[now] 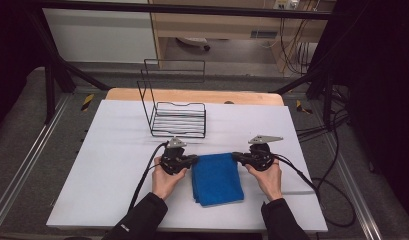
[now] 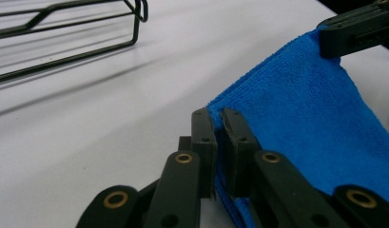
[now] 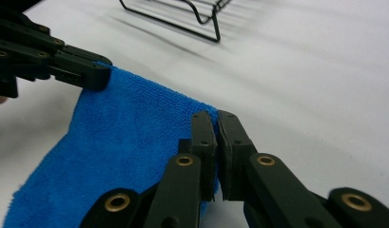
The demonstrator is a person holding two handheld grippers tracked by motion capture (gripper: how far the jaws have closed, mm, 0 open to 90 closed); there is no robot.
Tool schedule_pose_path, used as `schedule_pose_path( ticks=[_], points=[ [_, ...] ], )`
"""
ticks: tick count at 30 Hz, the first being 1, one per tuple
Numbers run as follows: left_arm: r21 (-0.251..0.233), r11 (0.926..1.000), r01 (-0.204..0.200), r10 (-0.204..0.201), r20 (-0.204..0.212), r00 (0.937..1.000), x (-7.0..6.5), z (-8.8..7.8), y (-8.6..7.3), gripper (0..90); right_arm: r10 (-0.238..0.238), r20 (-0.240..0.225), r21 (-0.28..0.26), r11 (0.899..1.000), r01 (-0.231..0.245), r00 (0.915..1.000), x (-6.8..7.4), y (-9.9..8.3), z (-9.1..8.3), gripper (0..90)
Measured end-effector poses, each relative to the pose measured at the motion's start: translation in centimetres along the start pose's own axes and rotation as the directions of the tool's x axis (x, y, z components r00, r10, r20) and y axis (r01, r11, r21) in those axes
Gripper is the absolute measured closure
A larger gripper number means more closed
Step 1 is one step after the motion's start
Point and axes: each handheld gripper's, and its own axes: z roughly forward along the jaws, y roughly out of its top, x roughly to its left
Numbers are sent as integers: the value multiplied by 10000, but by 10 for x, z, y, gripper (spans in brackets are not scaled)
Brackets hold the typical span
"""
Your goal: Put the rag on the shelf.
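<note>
A folded blue cloth (image 1: 217,178) lies on the white table (image 1: 112,150), its far edge lifted between the two grippers. My left gripper (image 1: 194,159) is shut on the cloth's far left corner; in the left gripper view its jaws (image 2: 219,118) pinch the blue cloth (image 2: 306,114). My right gripper (image 1: 236,156) is shut on the far right corner, and the right gripper view has the cloth (image 3: 121,142) clamped between its pads (image 3: 216,118). Each gripper view also catches the other gripper on the opposite corner: the right gripper (image 2: 342,35) and the left gripper (image 3: 82,71).
A black wire rack (image 1: 179,119) stands on the table just behind the grippers, its tall back frame toward the far edge; it also appears as a rack (image 2: 63,33) and a rack (image 3: 192,14) in the gripper views. Cables trail from both grippers toward the person.
</note>
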Motion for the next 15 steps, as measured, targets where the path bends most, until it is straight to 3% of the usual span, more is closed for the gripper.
schedule_pose_path(
  ticks=[15],
  points=[
    [-859, 9960, -265, 277, 131, 9995, -12, -21, 2, 844, -449, 71, -847, 9954, 453, 9990, 17, 1, -23, 871]
  ],
)
